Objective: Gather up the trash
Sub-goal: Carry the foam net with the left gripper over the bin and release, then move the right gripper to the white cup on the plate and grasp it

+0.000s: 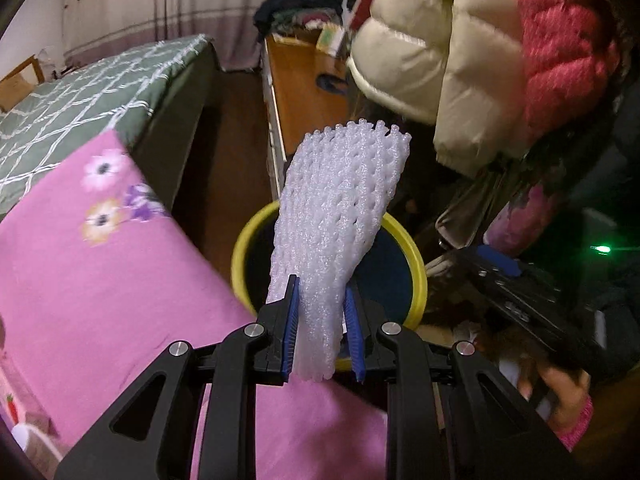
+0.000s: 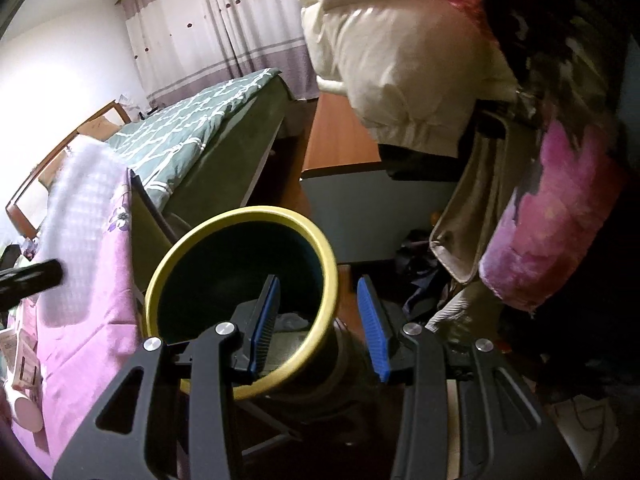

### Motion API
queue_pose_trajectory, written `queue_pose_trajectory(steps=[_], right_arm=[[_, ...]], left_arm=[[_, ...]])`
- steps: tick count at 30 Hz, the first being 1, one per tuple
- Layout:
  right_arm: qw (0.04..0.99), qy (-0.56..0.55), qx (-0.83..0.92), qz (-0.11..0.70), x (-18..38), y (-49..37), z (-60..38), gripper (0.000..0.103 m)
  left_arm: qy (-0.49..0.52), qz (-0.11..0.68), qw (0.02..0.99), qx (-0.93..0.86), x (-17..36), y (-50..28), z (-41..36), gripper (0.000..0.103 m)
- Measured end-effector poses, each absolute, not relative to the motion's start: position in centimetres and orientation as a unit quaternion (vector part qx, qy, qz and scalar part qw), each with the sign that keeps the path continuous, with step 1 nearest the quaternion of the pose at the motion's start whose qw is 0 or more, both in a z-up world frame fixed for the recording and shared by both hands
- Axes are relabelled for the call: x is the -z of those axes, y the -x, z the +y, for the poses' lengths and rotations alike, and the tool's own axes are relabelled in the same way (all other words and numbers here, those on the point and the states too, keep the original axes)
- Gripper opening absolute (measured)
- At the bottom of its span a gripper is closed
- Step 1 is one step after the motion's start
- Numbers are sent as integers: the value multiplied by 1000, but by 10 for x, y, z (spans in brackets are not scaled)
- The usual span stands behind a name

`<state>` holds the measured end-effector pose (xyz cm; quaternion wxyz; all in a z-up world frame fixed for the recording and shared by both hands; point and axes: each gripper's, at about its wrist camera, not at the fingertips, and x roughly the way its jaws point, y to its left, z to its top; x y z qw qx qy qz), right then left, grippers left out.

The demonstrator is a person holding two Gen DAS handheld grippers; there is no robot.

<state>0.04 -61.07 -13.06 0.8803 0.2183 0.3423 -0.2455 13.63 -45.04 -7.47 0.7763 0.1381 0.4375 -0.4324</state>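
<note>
The left gripper (image 1: pixel 322 328) is clamped on a white foam net sleeve (image 1: pixel 340 216), its blue pads (image 1: pixel 291 328) pressing in on the lower part so the sleeve stands up and fans out toward the middle of the frame. Directly behind and below the sleeve sits the yellow-rimmed trash bin (image 1: pixel 414 276), dark inside, so the sleeve covers much of the bin's opening in this view. The gripper points forward and slightly down, over the edge of a pink flowered cloth (image 1: pixel 100 272) that fills the lower left.

The right gripper (image 2: pixel 320 322) is spread wide, grasping nothing; its left pad (image 2: pixel 266 320) lies over the bin's mouth and its right pad outside the rim, so the yellow rim (image 2: pixel 330 280) passes between them. Whether either pad touches the rim I cannot tell. Something pale lies at the bottom of the bin, too dim to name. At the left edge of this view the sleeve shows as a blurred white patch (image 2: pixel 80 216) above the pink cloth.

Around them: a bed with a green lattice quilt (image 1: pixel 80 96) at upper left, a wooden cabinet (image 1: pixel 304 92) beyond the bin, and a cream puffer jacket (image 1: pixel 436 52) hanging at upper right beside a pink knit garment (image 1: pixel 560 48). A hand (image 1: pixel 560 392) in a pink cuff shows at lower right.
</note>
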Motion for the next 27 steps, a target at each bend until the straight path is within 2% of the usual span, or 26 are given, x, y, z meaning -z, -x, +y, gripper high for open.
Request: queue_pose_trajectory(steps=[7,8,9,11,12,16,21,27], right_arm=[[878,-223,245,347,138,0,-618,42],[877,-224,244,348,139,0,-618,42],[877,-224,243,348,139,-1,-618,42],[877,-224,242,349,139,-1,-618,42],[877,-224,241,349,139,-1,-618,42],[878,-222,240,349,137,0,-617,42],[881,-214,237,350,134,-1,-607,42],[887,-202,214,355,130,-9,-586,44]], left_arm=[[-157,472,758,421,115,-144,-500,22],[-159,476,757,419,119,-145,-504,25],[-160,480,756,416,124,-147,-508,30],[-161,479,759,411,128,-147,-512,63],[-162,475,763,409,129,-145,-512,68],[-151,466,769,411,118,-143,-502,69],[-114,439,792,409,77,-138,-449,70],[-70,389,841,370,27,-124,-345,85]])
